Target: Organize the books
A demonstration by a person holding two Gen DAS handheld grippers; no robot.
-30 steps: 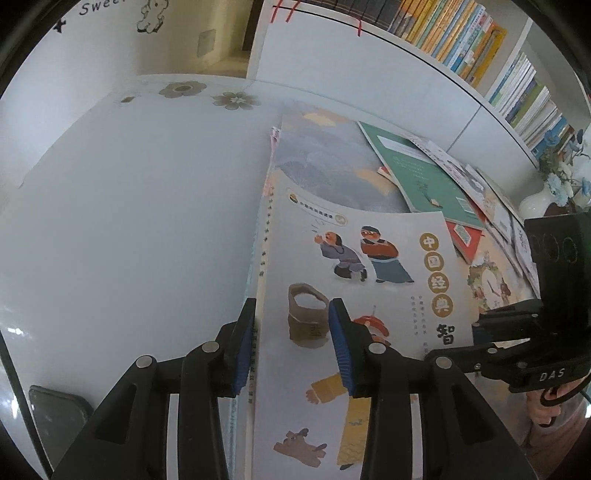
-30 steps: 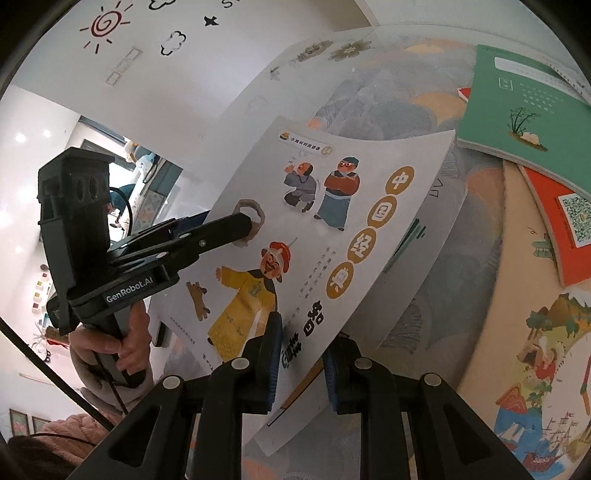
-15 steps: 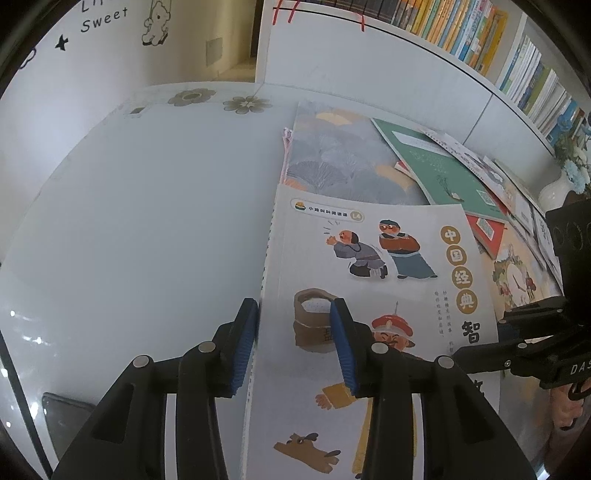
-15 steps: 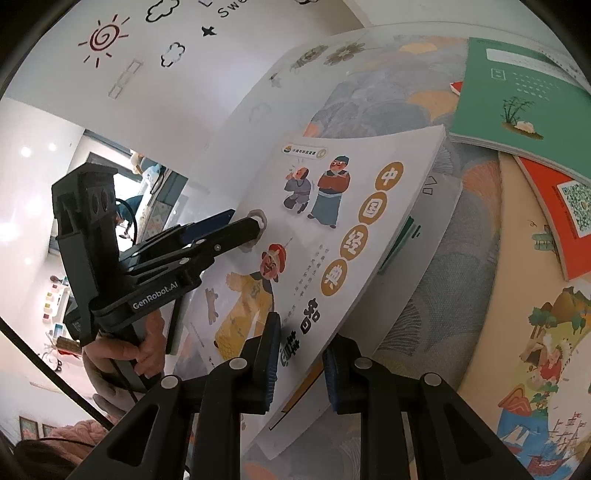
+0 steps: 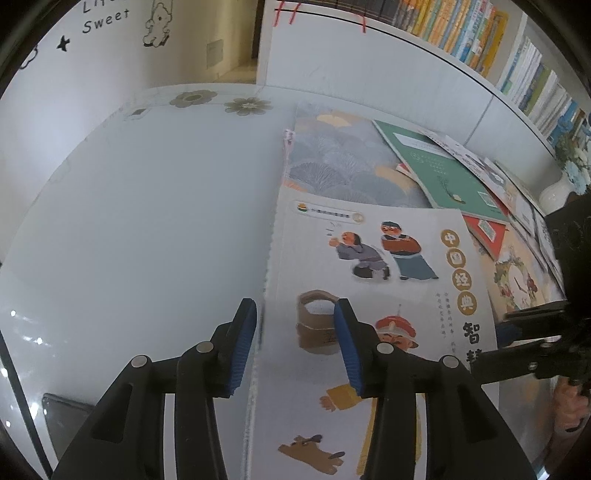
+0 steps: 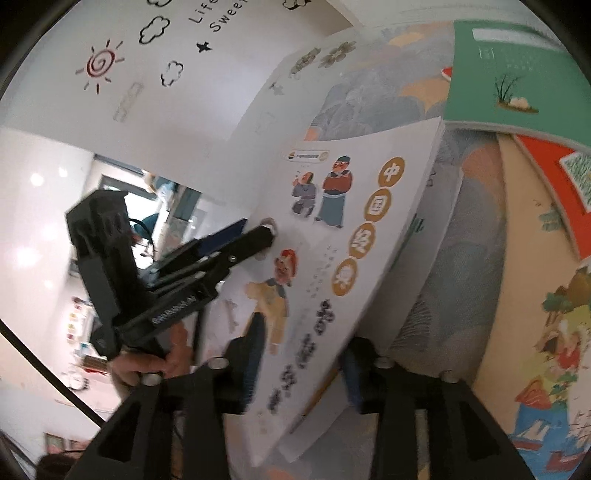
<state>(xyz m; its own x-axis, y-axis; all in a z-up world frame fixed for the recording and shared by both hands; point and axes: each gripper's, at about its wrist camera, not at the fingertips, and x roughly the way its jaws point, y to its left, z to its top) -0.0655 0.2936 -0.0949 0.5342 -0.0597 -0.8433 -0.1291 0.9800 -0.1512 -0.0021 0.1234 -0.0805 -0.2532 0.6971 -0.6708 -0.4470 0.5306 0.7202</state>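
A white picture book with cartoon figures and gold title discs lies on top of a spread of books. My left gripper straddles its left edge. Its jaws are opening, with a thin gap between the left blue pad and the page edges. In the right wrist view the same book runs up between the fingers of my right gripper. Those jaws are opening wide, and neither pad presses the cover. The left gripper appears there at the book's far edge, in a person's hand.
Under the white book lie a grey fan-patterned book, a green book and a red one. A bookshelf and a white vase stand behind. The white table stretches left, with a dark flat object near its front.
Both pairs of jaws have spread apart, the right pair much more than the left. The white book has settled flatter onto the pile.
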